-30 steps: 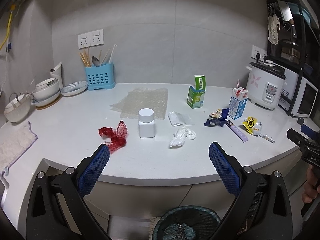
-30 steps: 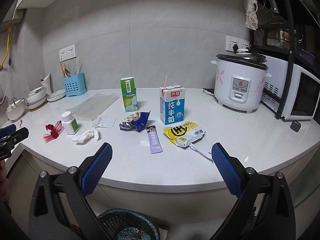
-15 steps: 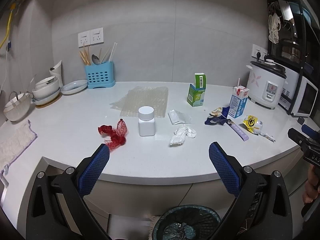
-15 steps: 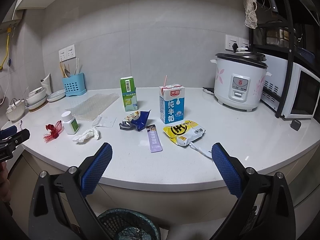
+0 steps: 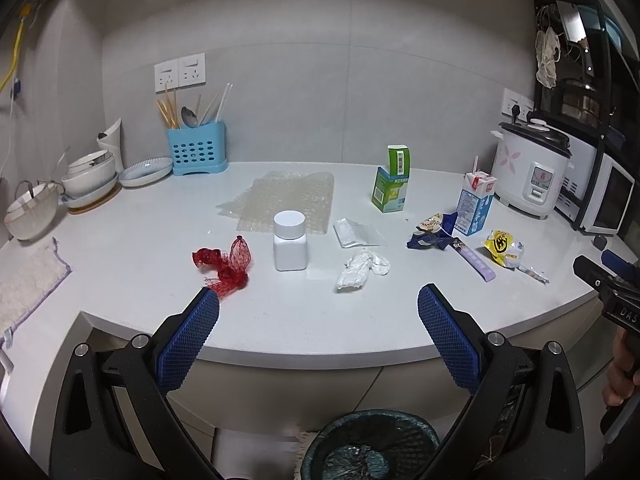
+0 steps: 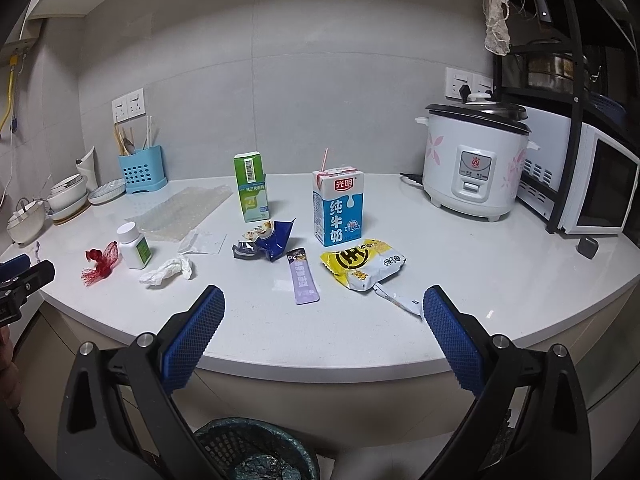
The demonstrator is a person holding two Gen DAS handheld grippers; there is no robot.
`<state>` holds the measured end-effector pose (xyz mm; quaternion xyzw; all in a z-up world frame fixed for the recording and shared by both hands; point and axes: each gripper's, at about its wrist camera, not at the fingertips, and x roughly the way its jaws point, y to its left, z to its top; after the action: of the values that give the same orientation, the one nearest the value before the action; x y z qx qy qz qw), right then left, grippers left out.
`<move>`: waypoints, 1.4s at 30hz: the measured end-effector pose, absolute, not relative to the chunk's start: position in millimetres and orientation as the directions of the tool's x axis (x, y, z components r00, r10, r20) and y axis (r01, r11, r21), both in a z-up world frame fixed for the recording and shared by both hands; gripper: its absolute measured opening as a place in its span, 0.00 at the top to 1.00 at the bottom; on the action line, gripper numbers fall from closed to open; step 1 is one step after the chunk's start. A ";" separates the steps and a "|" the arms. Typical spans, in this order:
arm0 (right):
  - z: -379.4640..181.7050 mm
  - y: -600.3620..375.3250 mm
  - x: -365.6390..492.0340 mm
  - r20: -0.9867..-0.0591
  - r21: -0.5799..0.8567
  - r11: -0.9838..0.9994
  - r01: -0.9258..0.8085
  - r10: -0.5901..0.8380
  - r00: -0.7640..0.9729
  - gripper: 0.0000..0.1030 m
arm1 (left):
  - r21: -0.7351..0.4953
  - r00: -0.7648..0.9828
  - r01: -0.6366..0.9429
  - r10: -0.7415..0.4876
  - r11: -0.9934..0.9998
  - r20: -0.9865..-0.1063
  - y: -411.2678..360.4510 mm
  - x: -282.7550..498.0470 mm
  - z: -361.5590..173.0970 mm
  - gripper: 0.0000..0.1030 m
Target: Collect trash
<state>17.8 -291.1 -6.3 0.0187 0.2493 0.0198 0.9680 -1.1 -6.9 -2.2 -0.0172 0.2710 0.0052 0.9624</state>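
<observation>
Both tools hang short of the worktop [image 5: 120,248], over a lined bin [image 5: 368,446] that stands on the floor below its front edge, and neither has anything in it: the left hand-held gripper [image 5: 319,330] has its jaws wide apart, and so does the right hand-held gripper [image 6: 324,330]. I'd judge no piece of trash is picked yet, so the step is to choose the nearest one for each side and go in low. On the left that looks like the red net [image 5: 226,264] or the crumpled tissue [image 5: 362,268], both soft and light, best pinched at the thickest bunch so they don't slip out; the white bottle [image 5: 290,246] stands upright between them and could tip if brushed. On the right, the purple sachet [image 6: 303,280] lies flat and would need a finger slid under an edge, whereas the yellow packet [image 6: 364,264] is puffy and easier. Behind them stand a milk carton [image 6: 338,208] with a straw, a green box [image 6: 252,188], and a torn blue wrapper [image 6: 268,240], with bubble wrap [image 5: 288,200] spread further back.
</observation>
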 end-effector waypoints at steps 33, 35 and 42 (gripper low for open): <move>-15.0 -310.4 125.4 -0.589 0.022 0.999 0.026 -0.008 0.808 0.07 | -0.013 0.802 -0.079 0.056 0.997 -0.595 10.7 111.6 -16.4 0.06; -19.1 -318.0 142.6 -0.617 0.031 0.999 0.033 -0.007 0.787 0.07 | -0.012 0.792 -0.089 0.064 0.996 -0.607 12.5 128.9 -22.3 0.06; -39.8 -337.6 191.8 -0.705 0.035 0.998 0.060 -0.018 0.709 0.07 | -0.007 0.755 -0.102 0.073 0.995 -0.651 14.2 179.8 -48.1 0.06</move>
<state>191.8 -337.6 -39.8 0.0276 0.3811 -0.0211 0.9239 179.8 14.2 -48.1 -0.0211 0.3465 0.0467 0.9366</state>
